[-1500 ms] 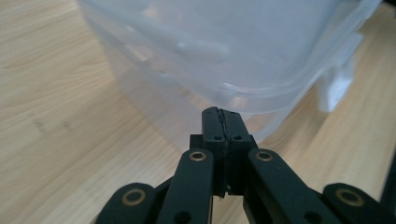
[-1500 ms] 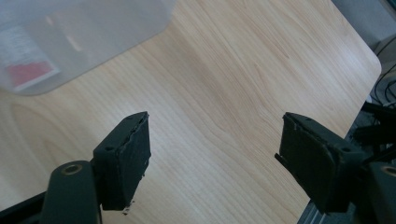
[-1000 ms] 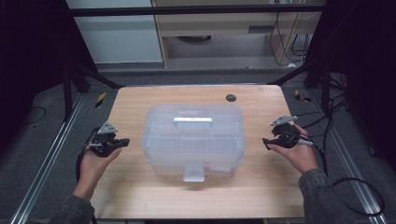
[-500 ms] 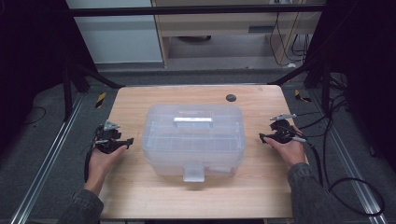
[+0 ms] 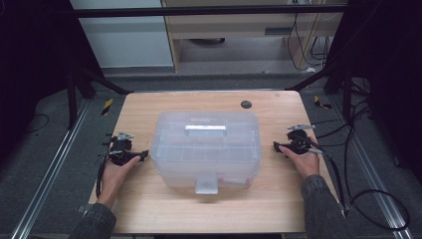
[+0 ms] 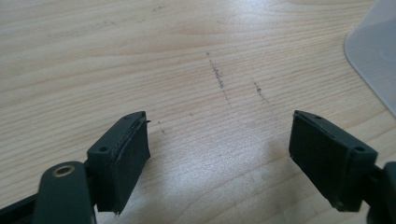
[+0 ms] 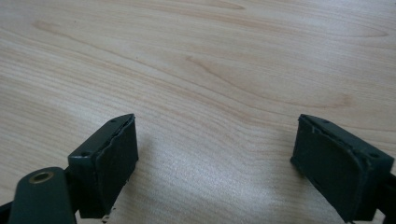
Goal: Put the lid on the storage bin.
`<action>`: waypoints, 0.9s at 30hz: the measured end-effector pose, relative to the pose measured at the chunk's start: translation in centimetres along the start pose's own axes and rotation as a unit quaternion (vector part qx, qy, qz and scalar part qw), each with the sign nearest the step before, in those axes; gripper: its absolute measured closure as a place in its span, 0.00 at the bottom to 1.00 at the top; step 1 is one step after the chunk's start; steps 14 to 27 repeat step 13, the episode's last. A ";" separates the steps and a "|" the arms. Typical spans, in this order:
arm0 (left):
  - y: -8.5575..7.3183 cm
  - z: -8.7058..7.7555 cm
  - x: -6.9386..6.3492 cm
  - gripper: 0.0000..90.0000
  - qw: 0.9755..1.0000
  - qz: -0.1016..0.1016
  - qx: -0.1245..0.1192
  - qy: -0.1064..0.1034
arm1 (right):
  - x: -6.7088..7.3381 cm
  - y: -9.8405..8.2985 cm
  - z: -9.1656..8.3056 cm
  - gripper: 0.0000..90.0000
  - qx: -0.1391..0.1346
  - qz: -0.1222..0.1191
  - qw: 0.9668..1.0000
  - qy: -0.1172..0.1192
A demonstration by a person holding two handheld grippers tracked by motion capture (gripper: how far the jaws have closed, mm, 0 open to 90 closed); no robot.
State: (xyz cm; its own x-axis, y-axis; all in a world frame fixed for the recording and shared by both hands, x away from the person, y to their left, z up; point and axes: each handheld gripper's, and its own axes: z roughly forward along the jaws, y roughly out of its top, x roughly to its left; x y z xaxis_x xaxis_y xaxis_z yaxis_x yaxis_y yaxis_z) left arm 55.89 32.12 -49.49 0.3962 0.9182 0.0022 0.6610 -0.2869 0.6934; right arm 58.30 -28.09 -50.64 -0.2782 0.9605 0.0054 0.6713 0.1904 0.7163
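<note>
A translucent plastic box (image 5: 206,149) with its lid on stands at the middle of the wooden table (image 5: 149,209); a white latch (image 5: 207,185) sits on its near side. My left gripper (image 5: 142,155) is low over the table just left of the box, jaws pointing at it. Its jaws have just been opening and stand open with bare wood between them (image 6: 219,163); the box corner (image 6: 378,51) shows ahead. My right gripper (image 5: 276,147) is low just right of the box. Its jaws have also just been opening, and nothing is between them (image 7: 219,163).
A small black round disc (image 5: 246,104) lies on the table behind the box. Black cables (image 5: 378,199) trail on the floor to the right. Metal rails run along both sides of the table, and a cabinet stands beyond its far edge.
Both hands have come down toward the tabletop and moved slightly inward, closer to the sides of the box. The box has not moved.
</note>
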 end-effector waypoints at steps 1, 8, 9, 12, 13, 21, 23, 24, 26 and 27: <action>-0.1 0.3 0.0 0.21 1.000 -0.002 0.000 -0.001 | 0.1 -0.1 0.0 0.14 -0.005 0.003 1.000 -0.001; -0.6 0.9 -0.2 0.13 1.000 0.003 -0.030 0.007 | 0.6 -0.2 0.5 0.02 -0.009 0.018 1.000 -0.023; -0.6 0.9 -0.2 0.13 1.000 0.003 -0.027 0.010 | 0.6 -0.2 0.5 0.02 -0.009 0.018 1.000 -0.023; -0.6 1.1 -0.2 0.00 1.000 -0.007 -0.015 0.023 | 0.7 -0.2 0.6 0.00 -0.003 0.013 1.000 -0.019; -0.6 1.1 -0.2 0.00 1.000 -0.010 -0.013 0.023 | 0.7 -0.2 0.6 0.00 -0.003 0.014 1.000 -0.019; -0.6 1.1 -0.2 0.00 1.000 -0.010 -0.013 0.023 | 0.7 -0.2 0.6 0.00 -0.003 0.014 1.000 -0.019; -0.6 1.1 -0.2 0.00 1.000 -0.010 -0.013 0.023 | 0.7 -0.2 0.6 0.00 -0.003 0.014 1.000 -0.019; -0.6 1.1 -0.2 0.00 1.000 -0.010 -0.013 0.023 | 0.7 -0.2 0.6 0.00 -0.003 0.014 1.000 -0.019; -0.6 1.1 -0.2 0.00 1.000 -0.010 -0.013 0.023 | 0.7 -0.2 0.6 0.00 -0.003 0.014 1.000 -0.019; -0.6 1.1 -0.2 0.00 1.000 -0.010 -0.013 0.023 | 0.7 -0.2 0.6 0.00 -0.003 0.014 1.000 -0.019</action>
